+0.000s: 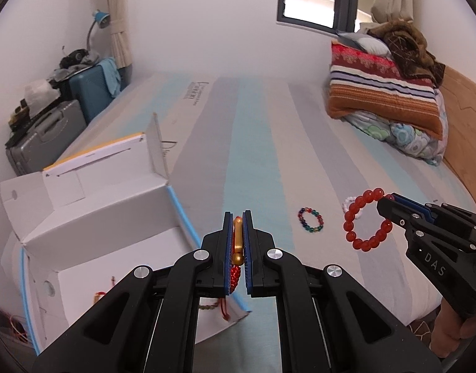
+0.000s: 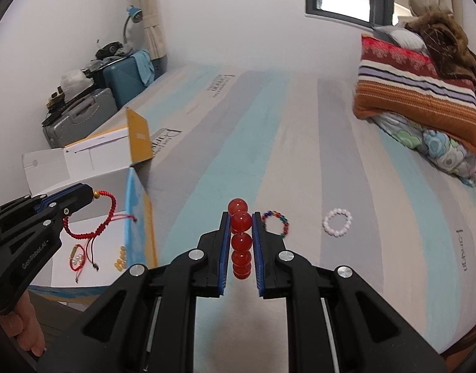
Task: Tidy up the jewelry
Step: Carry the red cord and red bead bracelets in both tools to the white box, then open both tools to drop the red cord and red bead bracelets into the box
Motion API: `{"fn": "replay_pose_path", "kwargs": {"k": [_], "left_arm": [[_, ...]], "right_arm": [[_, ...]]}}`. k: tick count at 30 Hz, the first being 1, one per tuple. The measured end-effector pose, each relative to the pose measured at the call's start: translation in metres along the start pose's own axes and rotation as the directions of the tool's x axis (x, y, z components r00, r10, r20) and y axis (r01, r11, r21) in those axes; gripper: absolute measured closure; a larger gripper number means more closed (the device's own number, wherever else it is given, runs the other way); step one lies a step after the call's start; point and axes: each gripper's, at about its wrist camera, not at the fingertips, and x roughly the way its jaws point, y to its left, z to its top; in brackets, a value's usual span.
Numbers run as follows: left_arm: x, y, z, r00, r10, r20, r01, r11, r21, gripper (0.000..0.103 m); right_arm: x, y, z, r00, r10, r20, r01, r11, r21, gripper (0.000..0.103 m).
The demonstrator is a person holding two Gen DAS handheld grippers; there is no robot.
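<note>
My left gripper (image 1: 237,222) is shut on a red cord bracelet (image 2: 95,220) with a gold tube bead (image 1: 237,242); the cord loop hangs over the open white cardboard box (image 1: 92,248). My right gripper (image 2: 241,217) is shut on a red bead bracelet (image 1: 367,219), which hangs in the air above the striped mattress (image 1: 253,155). On the mattress lie a multicoloured bead bracelet (image 1: 311,220) and a white bead bracelet (image 2: 337,222). Inside the box rest a small red cord bracelet with pearls (image 2: 76,256) and a string of gold beads (image 2: 120,259).
The box stands at the mattress's left edge with its flaps (image 1: 157,143) up. Folded quilts and a brown blanket (image 1: 390,93) are piled at the far right. Suitcases (image 1: 51,130) stand on the floor to the left. A hand (image 2: 26,326) grips the left tool's handle.
</note>
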Motion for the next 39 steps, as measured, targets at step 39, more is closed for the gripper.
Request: {"fn": "replay_pose_path", "kwargs": {"k": [39], "left_arm": [[0.014, 0.194, -0.085, 0.963, 0.204, -0.178, -0.24, 0.946, -0.219, 0.101]], "right_arm": [[0.086, 0.216, -0.026, 0.967, 0.204, -0.152, -0.234, 0.949, -0.211, 0.09]]}}
